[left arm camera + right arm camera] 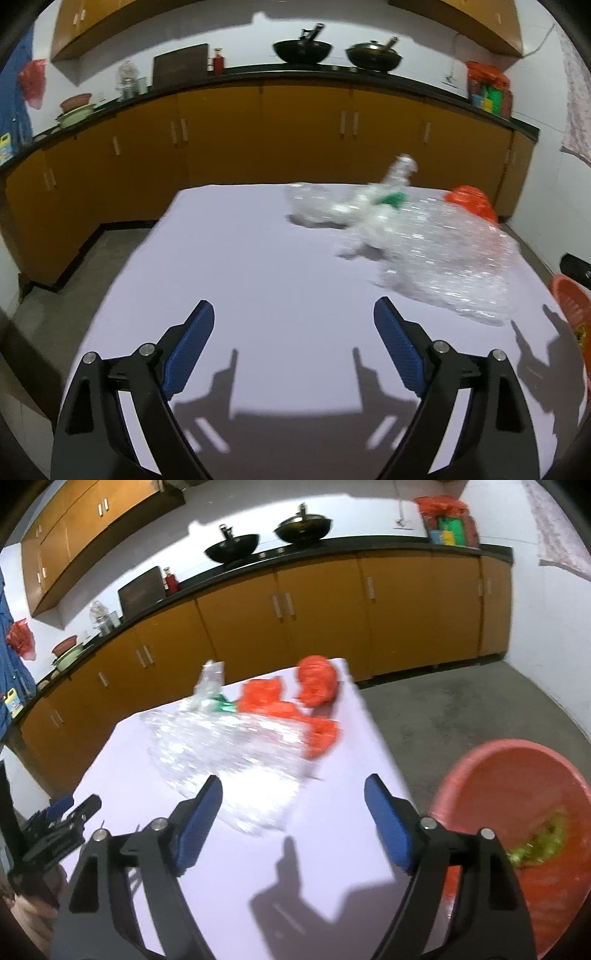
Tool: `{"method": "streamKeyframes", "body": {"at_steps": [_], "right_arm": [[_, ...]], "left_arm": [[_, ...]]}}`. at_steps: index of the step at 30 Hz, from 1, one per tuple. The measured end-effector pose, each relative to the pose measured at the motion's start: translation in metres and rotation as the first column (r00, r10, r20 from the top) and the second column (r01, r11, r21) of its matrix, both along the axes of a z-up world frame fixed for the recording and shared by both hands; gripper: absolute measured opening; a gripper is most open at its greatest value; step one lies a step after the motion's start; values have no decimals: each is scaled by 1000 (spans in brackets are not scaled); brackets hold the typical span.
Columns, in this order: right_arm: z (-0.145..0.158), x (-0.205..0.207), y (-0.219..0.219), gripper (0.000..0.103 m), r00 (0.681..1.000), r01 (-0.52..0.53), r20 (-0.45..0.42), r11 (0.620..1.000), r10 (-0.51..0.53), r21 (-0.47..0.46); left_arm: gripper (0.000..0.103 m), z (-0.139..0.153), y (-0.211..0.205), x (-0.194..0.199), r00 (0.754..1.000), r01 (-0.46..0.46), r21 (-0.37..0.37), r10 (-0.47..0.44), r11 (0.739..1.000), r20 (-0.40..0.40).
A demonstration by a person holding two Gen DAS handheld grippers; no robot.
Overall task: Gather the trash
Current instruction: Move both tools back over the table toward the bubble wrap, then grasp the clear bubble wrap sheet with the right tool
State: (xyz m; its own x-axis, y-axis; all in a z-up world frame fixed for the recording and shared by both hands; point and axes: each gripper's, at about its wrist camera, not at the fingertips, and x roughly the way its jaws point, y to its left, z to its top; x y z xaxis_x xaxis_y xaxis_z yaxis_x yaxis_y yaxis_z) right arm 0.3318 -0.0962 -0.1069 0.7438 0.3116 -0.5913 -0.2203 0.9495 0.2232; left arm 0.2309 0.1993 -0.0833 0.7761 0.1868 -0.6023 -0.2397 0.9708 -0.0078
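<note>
On the white table (pixel 229 280) lies a heap of trash: a crinkled clear plastic sheet (pixel 443 254), a crushed clear bottle with a green label (pixel 395 184), more clear wrap (pixel 314 206) and an orange bag (pixel 469 201). My left gripper (pixel 295 317) hovers open over bare tabletop, short and left of the heap. My right gripper (pixel 293 790) is open too. The clear sheet's (pixel 229 753) near corner lies under and just ahead of its left finger, with no pad pressing on it. Orange bags (pixel 317 686) lie beyond the sheet. An orange basket (pixel 517 794) with a green scrap (pixel 539 843) stands right of the table.
Orange-fronted kitchen cabinets (pixel 295 133) run along the far wall under a black counter carrying two woks (pixel 303 50). The table's right edge drops to grey floor (pixel 461 709). The left gripper (pixel 75 805) shows at the left of the right wrist view.
</note>
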Motion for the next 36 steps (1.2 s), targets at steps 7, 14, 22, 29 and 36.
{"method": "streamKeyframes", "body": {"at_steps": [7,14,22,29,36], "right_arm": [[-1,39,81,86,994,-98,37,991,102,-93],[-5,67,124,91,982,-167,56,966,181,-199],[-32,76,129,21,970,-243,-74,934,231,-260],[-31,56,107,2,969,-246,-77,951,236,-186],[-29,34,73,7,976,-214,-66,962,206,-170]], "left_arm": [[89,-3,41,4,998,-55,-18,55,998,9],[90,-6,59,10,998,-60,-23,61,998,9],[90,-8,57,22,999,-38,-34,39,999,6],[90,-7,39,35,1000,2,-53,-2,999,8],[90,-4,22,42,1000,28,-43,-27,999,13]]}}
